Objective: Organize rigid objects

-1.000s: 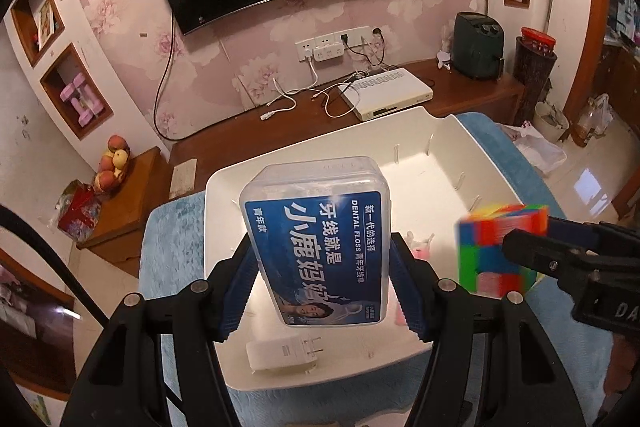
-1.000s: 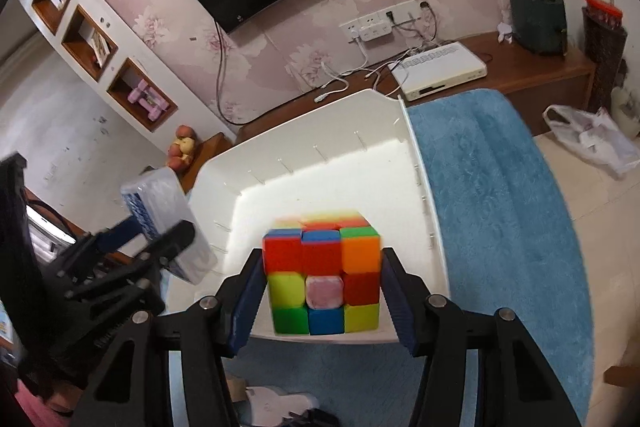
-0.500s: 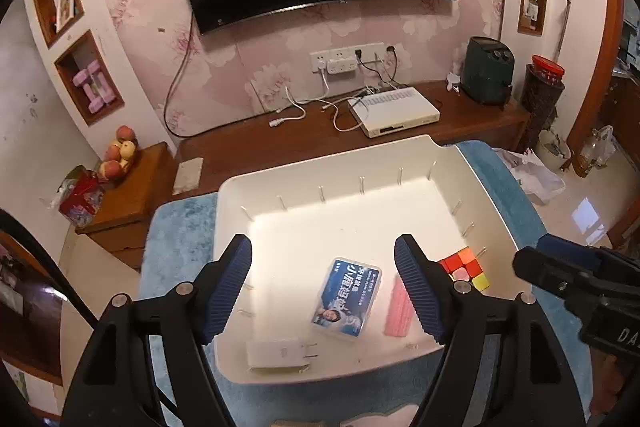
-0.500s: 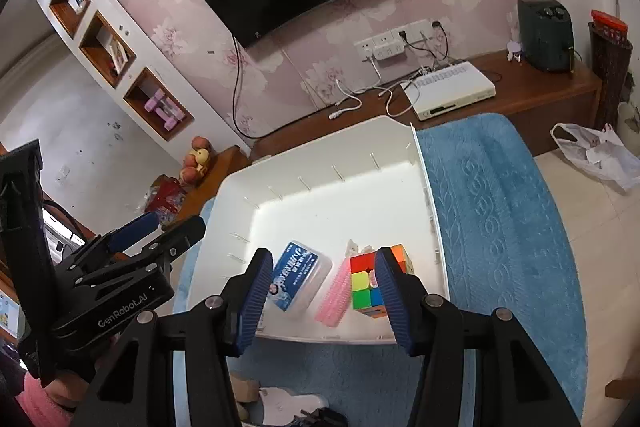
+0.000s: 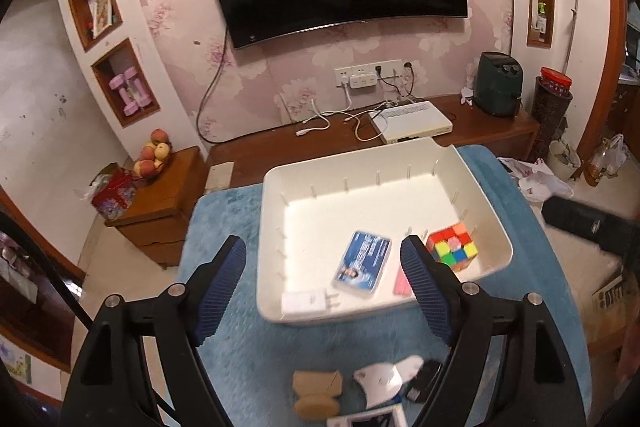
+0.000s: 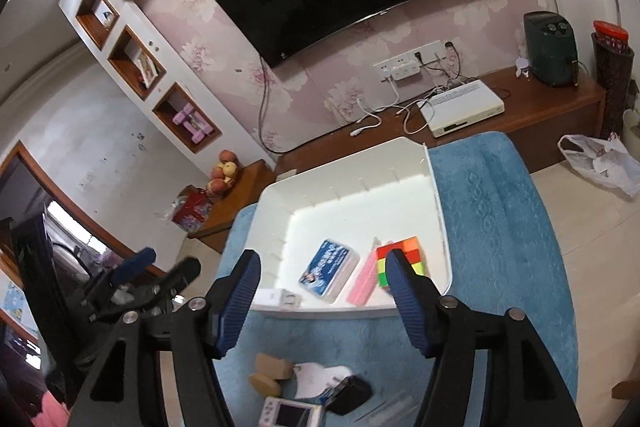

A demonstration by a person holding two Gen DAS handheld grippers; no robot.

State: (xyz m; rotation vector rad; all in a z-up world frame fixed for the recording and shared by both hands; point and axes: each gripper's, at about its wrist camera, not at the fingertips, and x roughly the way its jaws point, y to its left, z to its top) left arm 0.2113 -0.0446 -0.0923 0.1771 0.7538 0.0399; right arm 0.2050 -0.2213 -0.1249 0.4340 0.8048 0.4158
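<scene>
A white bin [image 5: 360, 163] [image 6: 440, 195] stands on a blue mat. In it lie a blue dental floss box [image 5: 362, 263] [image 6: 329, 270], a colourful puzzle cube [image 5: 453, 247] [image 6: 408, 254], a pink flat piece [image 5: 401, 283] [image 6: 364, 281] and a white plug adapter [image 5: 306, 303] [image 6: 276, 298]. My left gripper [image 5: 324, 287] is open and empty, above and in front of the bin. My right gripper [image 6: 322, 293] is open and empty, also raised before the bin. The left gripper also shows at the left of the right wrist view [image 6: 160, 265].
On the mat [image 5: 248, 367] [image 6: 492, 227] in front of the bin lie wooden pieces [image 5: 316, 391] [image 6: 270, 373], a white object [image 5: 382, 379] [image 6: 320, 375], a black object [image 6: 348, 395] and a small screen device [image 6: 290, 413]. A wooden TV bench [image 5: 480, 131] runs behind.
Both grippers opened and let go: the floss box and the cube now lie in the bin. Both grippers then pulled back and up, away from the bin.
</scene>
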